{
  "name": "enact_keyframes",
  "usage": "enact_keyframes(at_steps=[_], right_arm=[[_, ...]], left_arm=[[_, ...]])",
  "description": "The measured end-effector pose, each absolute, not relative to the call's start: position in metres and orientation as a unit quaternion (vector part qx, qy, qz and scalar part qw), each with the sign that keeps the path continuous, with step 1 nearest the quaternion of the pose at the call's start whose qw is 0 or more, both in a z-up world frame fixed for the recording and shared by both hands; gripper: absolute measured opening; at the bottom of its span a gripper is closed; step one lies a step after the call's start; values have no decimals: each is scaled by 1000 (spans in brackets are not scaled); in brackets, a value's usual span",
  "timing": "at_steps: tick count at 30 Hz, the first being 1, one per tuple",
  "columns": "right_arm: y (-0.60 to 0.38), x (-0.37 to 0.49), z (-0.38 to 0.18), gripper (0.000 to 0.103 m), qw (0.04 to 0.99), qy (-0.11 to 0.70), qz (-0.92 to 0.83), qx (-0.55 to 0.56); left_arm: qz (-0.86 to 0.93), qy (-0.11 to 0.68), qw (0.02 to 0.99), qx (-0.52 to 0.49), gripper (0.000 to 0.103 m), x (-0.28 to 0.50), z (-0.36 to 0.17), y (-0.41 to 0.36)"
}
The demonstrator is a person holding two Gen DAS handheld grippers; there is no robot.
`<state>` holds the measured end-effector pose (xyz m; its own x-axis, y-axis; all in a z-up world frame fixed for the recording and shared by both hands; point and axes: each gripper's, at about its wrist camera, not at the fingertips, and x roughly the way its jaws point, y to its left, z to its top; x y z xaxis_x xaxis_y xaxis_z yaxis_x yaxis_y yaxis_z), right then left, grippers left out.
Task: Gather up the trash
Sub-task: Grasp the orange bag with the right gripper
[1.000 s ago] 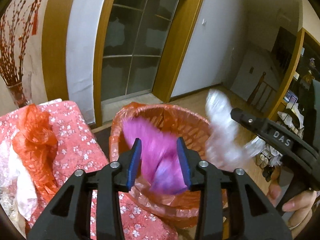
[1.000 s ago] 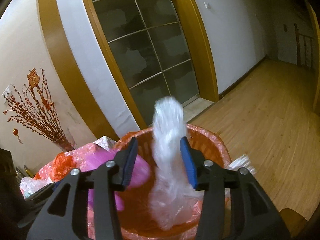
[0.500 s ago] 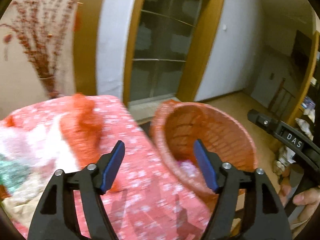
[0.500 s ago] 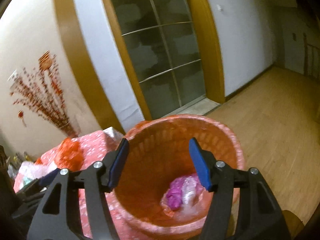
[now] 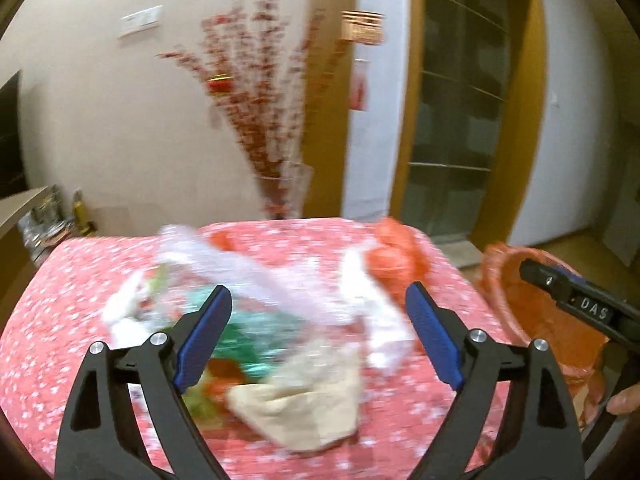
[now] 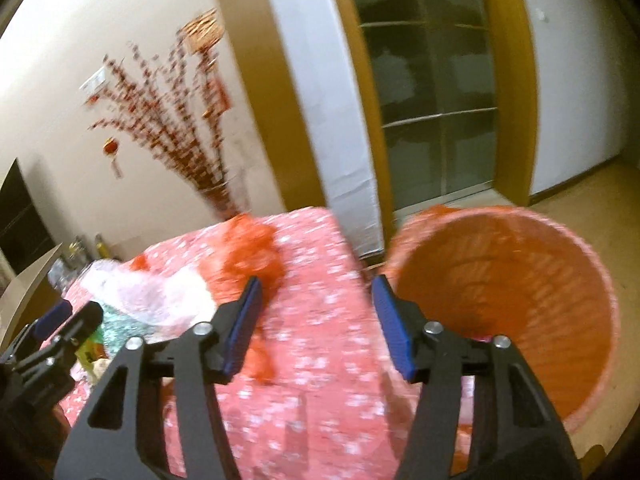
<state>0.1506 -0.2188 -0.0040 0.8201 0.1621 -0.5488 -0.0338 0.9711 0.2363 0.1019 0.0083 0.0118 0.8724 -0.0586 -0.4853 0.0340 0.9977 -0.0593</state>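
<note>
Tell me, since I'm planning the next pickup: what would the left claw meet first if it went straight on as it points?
Probably the clear plastic wrap in the trash pile on the pink tablecloth; the left claw is open and empty, though blur leaves depth uncertain.

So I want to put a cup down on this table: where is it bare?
The tablecloth is bare along the edge nearest the bin, in front of the orange mesh bag, and at the near left corner. The middle is crowded with plastic wrappers and a brown paper bag.
</note>
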Motion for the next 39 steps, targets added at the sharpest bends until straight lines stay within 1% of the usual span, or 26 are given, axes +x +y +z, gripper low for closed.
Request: enact_keyframes(at_steps=[4,7,15,22,23,25,28,34,39], right_arm=[[-189,171,-15,47,940,317,79,102],[-171,189,-26,47,931,336,93,104],[-139,217,-40,47,923,361,99,95],[-133,239,-53,46,916,382,79,93],[-134,241,-55,45,915,385,79,95],[-136,243,-58,36,912,390,80,99],[-137,245,-61,27,911,392,81,102],[-146,235,-56,19,916,380,79,104],[-166,219,-47,18,922,364,70,112]], left_arm=[[11,252,967,-44,88,100,11,44],[25,251,966,-52,88,97,10,63],[41,258,963,-69,88,102,6,90],[43,266,960,-74,88,105,1,97],[43,268,960,-74,88,106,0,97],[41,270,959,-73,88,106,-2,96],[37,271,959,-72,88,107,-2,93],[17,273,960,-65,88,111,0,78],[-12,280,958,-59,88,121,6,52]])
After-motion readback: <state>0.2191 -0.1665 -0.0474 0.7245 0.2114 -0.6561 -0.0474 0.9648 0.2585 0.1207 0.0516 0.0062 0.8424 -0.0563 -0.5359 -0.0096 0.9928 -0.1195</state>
